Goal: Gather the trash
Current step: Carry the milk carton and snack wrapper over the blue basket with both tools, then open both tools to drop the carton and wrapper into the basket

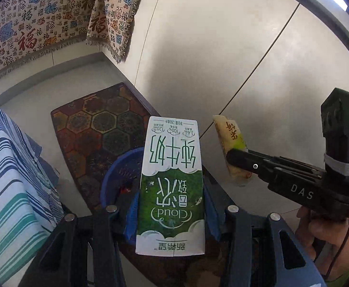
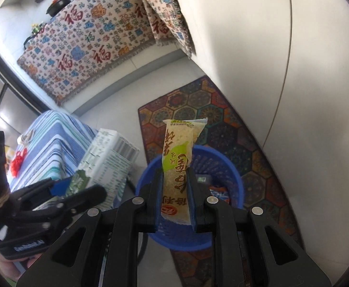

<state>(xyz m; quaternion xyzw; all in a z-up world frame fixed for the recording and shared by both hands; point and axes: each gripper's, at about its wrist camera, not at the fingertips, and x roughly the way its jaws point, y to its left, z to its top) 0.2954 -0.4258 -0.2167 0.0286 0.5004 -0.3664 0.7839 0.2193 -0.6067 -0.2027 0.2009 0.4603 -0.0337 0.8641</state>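
Blue basket (image 2: pixel 224 167) sits below; you're at drop step. L gripper (image 1: pixel 172 217) clamps milk carton (image 1: pixel 172 184), R gripper (image 2: pixel 174 198) clamps snack pack (image 2: pixel 178 165). Next: centre over rim, release.

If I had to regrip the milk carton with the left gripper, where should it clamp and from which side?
Clamp the milk carton across its two narrow side faces, near the lower half, coming from below along its long axis as the left gripper does now. The flat parallel sides suit the blue pads; its broad printed face looks too wide.
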